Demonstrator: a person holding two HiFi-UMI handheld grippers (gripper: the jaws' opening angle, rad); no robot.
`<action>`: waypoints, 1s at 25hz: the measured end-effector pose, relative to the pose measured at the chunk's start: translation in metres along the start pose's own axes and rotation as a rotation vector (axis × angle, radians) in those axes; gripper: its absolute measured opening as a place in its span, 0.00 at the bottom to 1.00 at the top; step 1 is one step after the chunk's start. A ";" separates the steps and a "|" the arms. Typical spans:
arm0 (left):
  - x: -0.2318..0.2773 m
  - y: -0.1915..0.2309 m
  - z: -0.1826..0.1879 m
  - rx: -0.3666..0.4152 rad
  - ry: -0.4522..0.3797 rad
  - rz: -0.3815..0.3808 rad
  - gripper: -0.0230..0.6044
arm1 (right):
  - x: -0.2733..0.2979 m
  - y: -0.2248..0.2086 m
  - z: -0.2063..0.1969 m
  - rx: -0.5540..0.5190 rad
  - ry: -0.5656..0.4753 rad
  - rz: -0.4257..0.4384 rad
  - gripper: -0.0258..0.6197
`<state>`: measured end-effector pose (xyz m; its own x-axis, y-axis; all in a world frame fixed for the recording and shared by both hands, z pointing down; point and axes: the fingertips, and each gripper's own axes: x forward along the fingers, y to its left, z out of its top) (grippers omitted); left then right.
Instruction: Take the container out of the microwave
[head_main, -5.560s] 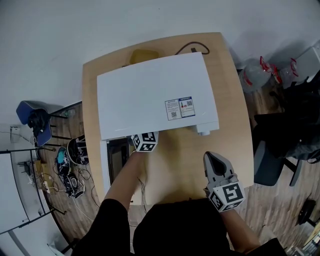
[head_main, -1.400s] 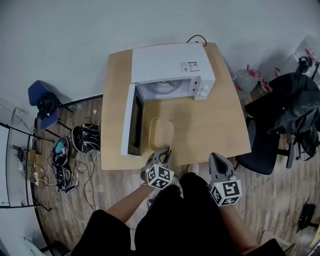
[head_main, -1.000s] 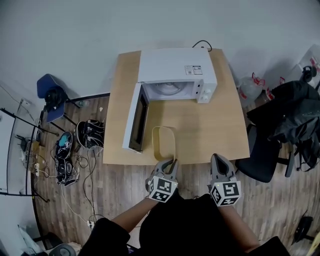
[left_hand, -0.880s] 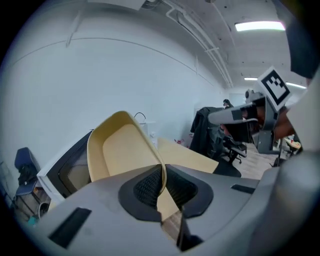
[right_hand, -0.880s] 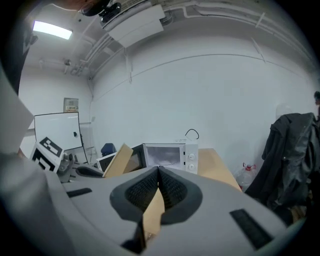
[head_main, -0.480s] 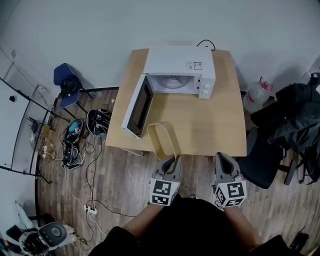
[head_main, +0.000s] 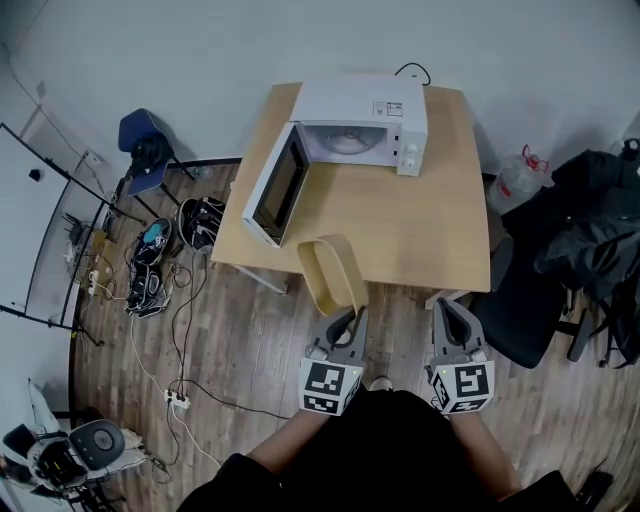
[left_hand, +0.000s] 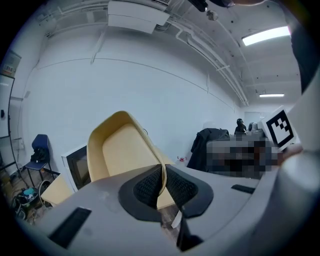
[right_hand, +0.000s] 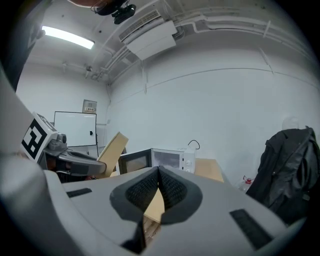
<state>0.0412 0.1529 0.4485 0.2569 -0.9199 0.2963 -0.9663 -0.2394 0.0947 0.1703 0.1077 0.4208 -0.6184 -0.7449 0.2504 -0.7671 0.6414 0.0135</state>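
1 microwave sticker (head_main: 384, 108), unreadable; left gripper (head_main: 350, 317) jaws clamp container (head_main: 335, 272), right gripper (head_main: 447, 306) jaws together.

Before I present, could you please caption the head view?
Left gripper holds the yellow container by its rim, away from the open microwave.

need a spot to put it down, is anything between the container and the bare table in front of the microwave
Nothing visible. The container, pinched by its rim in the left gripper, is near the table front edge, and the tabletop ahead is bare. The microwave door stands open, off to the left.
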 end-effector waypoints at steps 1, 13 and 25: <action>-0.003 -0.004 -0.002 -0.014 -0.002 -0.002 0.08 | -0.005 0.001 -0.001 0.003 0.003 0.000 0.13; -0.019 -0.032 -0.010 0.005 0.016 -0.016 0.08 | -0.032 0.000 -0.011 0.009 0.009 -0.015 0.13; -0.018 -0.034 -0.002 0.014 0.010 -0.015 0.08 | -0.033 0.001 -0.017 0.018 0.017 -0.015 0.13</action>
<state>0.0700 0.1779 0.4415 0.2712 -0.9130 0.3049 -0.9625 -0.2572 0.0861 0.1922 0.1360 0.4286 -0.6042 -0.7507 0.2670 -0.7790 0.6270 0.0001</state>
